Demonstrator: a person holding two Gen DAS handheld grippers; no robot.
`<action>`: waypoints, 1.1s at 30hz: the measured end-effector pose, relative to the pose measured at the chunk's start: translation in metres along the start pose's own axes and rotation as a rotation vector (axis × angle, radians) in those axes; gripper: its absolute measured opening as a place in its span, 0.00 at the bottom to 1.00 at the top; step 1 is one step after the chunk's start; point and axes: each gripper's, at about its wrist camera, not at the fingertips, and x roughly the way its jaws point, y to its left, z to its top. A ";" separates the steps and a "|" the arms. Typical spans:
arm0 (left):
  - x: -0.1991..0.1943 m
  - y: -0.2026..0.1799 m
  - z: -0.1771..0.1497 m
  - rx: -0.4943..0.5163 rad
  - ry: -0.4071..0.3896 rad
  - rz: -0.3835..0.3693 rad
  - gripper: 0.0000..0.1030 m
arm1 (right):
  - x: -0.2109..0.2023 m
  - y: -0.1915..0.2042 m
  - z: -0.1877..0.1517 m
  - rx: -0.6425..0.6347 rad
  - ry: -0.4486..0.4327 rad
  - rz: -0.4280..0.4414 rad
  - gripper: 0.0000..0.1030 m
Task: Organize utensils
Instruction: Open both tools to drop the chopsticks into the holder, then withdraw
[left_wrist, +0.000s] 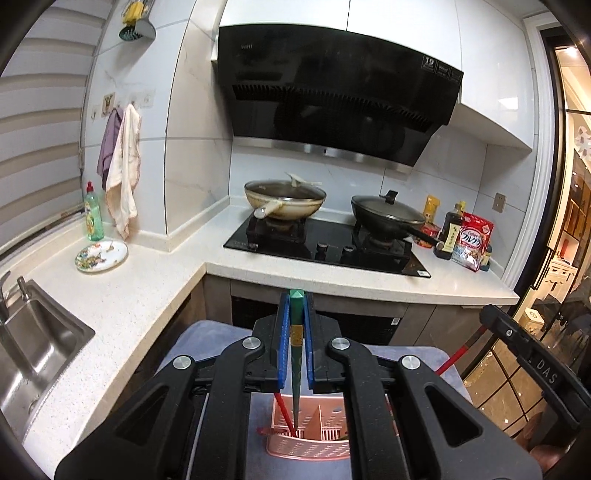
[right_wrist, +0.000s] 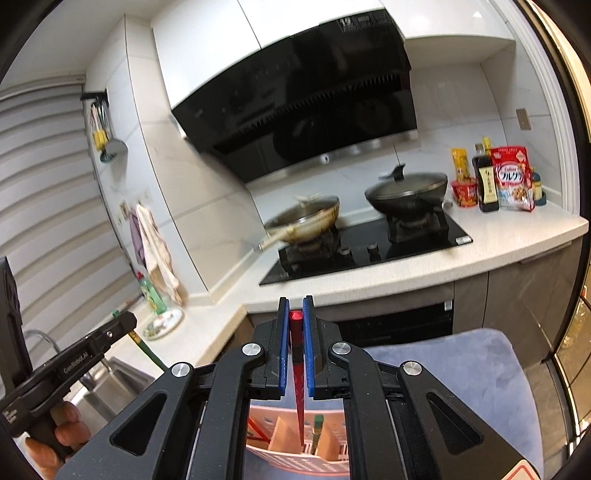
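Two grippers, two chopsticks: your left gripper (left_wrist: 296, 306) is clamped on a green chopstick (left_wrist: 296, 373), and your right gripper (right_wrist: 296, 310) is clamped on a red chopstick (right_wrist: 298, 398). Both sets of blue pads press flat against the sticks, with the blunt ends poking out between the fingertips.

Each stick slants down and back toward you, its thin tip over the pink holder (left_wrist: 314, 448) that sits on a grey-blue cushion (left_wrist: 207, 332) below your hands. In the left view the green tip sits at the holder's near-left compartment, just beside another red stick (left_wrist: 285, 413) that leans there. In the right view the red tip hangs over the middle of the holder (right_wrist: 288, 454), close to a green stick (right_wrist: 317, 434) standing inside. Whether either held tip touches the holder's floor you cannot tell.

Your left hand (right_wrist: 64, 430) shows at the right view's lower left, wrapped around its handle.

Beyond, the counter (left_wrist: 147, 291) bears a hob (left_wrist: 328, 251) with two lidded woks, a patterned plate (left_wrist: 101, 255) and a sink (left_wrist: 33, 332).
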 end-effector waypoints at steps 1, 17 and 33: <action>0.004 0.001 -0.004 -0.002 0.011 0.004 0.07 | 0.005 -0.001 -0.005 -0.003 0.014 -0.003 0.07; 0.018 0.012 -0.029 -0.018 0.069 0.028 0.13 | 0.013 -0.008 -0.031 -0.008 0.073 -0.036 0.14; -0.061 0.012 -0.053 0.018 0.034 0.063 0.41 | -0.067 0.000 -0.061 -0.048 0.098 0.000 0.17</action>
